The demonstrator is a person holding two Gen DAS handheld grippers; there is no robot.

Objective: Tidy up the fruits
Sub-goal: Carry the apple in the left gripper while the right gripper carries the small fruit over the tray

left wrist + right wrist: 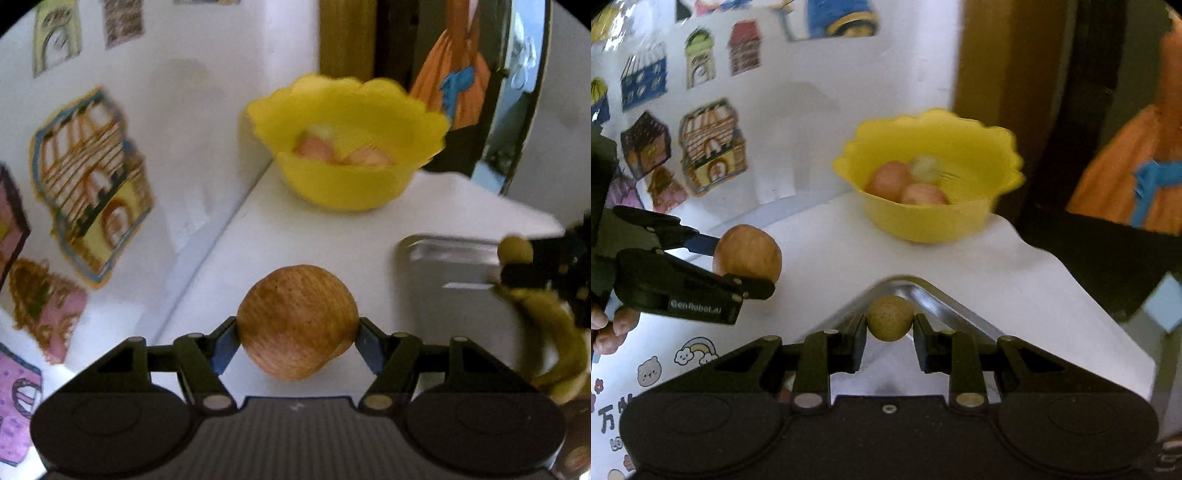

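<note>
— White tabletop (849, 258), stickered wall (92, 177); what do we hold?
— Our left gripper (297, 332) clamps a round, streaky reddish-tan apple (297, 321); our right gripper (890, 325) pinches a small yellowish-green fruit (890, 317) over a metal tray (934, 295).
— Beyond, the scalloped yellow bowl (923, 225) holds three fruits.

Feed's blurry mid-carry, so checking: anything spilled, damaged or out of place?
Nothing stands out. The left gripper holds an apple, the right gripper a small green fruit. The yellow bowl sits upright on the table with its fruit inside.
</note>
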